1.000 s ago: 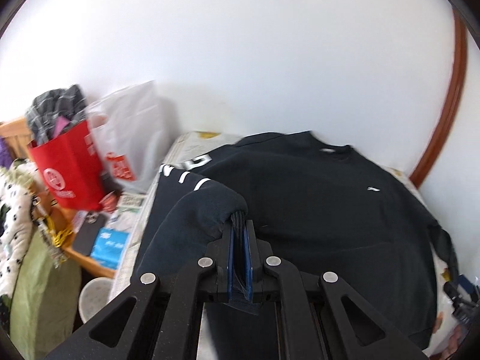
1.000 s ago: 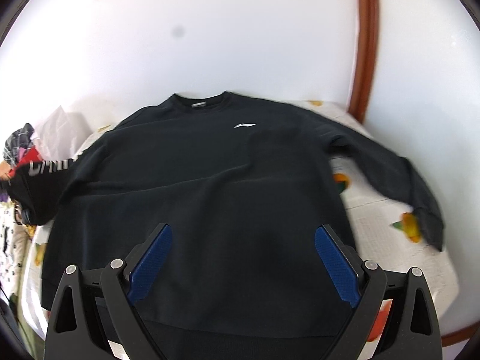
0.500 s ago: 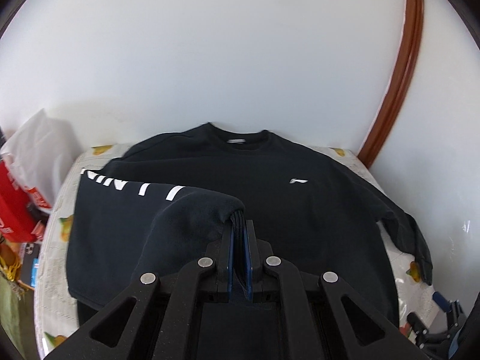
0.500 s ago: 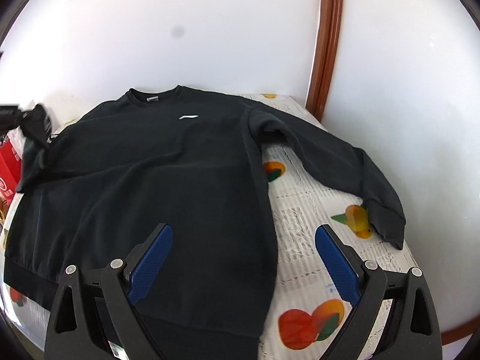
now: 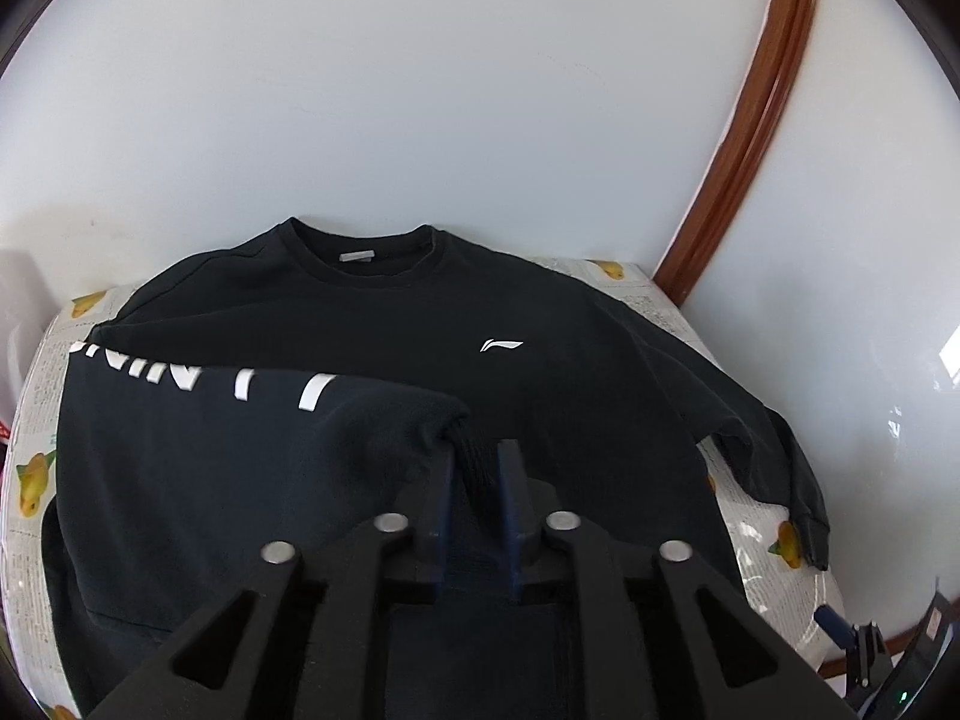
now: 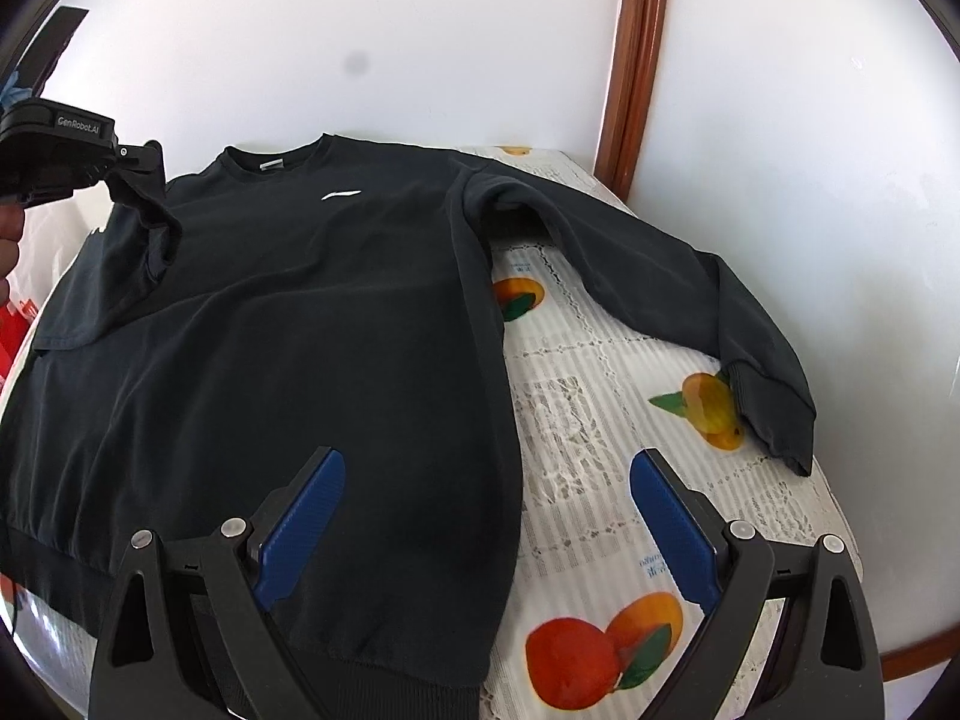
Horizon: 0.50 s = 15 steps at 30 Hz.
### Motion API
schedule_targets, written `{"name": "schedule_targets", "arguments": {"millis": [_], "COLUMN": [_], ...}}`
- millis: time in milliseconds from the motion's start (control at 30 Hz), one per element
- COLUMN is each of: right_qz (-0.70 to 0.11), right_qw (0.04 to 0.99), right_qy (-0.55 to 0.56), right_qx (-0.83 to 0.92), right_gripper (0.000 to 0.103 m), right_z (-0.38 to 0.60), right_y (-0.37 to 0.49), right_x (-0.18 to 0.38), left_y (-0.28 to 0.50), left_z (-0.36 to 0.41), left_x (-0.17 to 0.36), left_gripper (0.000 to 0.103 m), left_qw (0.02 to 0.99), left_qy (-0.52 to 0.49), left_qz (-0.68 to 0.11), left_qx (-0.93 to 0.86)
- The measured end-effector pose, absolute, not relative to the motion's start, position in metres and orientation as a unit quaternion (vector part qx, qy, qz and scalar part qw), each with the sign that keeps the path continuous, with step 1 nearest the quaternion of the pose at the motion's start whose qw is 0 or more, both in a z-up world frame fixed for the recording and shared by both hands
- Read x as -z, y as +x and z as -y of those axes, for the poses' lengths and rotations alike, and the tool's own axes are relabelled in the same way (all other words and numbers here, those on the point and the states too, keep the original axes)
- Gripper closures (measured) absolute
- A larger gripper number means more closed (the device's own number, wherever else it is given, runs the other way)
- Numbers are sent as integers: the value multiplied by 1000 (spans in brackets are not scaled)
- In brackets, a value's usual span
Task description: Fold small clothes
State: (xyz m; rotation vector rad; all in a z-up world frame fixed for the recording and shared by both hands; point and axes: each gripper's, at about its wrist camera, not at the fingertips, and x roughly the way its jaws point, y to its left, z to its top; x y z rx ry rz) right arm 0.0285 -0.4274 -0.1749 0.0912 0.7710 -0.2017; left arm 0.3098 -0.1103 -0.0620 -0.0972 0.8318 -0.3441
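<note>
A: Whereabouts of the sweater?

B: Spread face up on the fruit-print cloth. Fills the middle of both views, collar toward the white wall at the top.

A: And the tongs?

B: Left tongs at lower centre of the left view, jaws opening. Left cuff bunched between the pads and, by the look of it, touched on both sides. Seen also at upper left of the right view, hanging lifted from those tongs above the chest. Right tongs at the bottom of the right view, spread wide, gripping nothing, poised over the sweater's side edge.

A: Handling?

B: Probably a thick, soft knit, light to middling in weight. Limp, with no stiffness at all; bound to sag and drag wherever unsupported. Neither slippery nor fragile. Likely to cling to itself and to the cloth, so better lifted than slid.

A: Where to take hold?

B: At the ribbed parts, judged the firmest. Right cuff at middle right of the right view, lying beside a printed yellow fruit, well apart from the body. Or the hem along the lower left. Best pinched through both layers, for fear of lifting the top layer alone.
</note>
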Motion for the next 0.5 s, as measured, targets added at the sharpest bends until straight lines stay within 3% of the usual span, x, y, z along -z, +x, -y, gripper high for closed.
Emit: {"name": "schedule_targets", "arguments": {"millis": [133,267,300,433,500], "right_qz": [-364,-356,-356,-371,-376], "right_qw": [926,932,933,929,926], "right_qy": [28,7,4,2,-3], "right_qx": [95,72,58,-1,-20], "right_gripper": [8,9,14,54,56], "right_z": [413,386,377,346,327], "right_y": [39,59,66,100,123], "right_x": [165,155,152,147,147], "left_y": [291,279,276,268,262], "left_z": [83,32,12,-57,-91], "left_x": [56,58,61,78,93], "left_gripper": [59,55,54,53,53], "left_qw": [913,920,920,919,913], "left_qy": [-34,-35,-39,-44,-53], "left_qz": [-378,-373,-376,-392,-404], "left_qx": [151,116,101,19,-16]}}
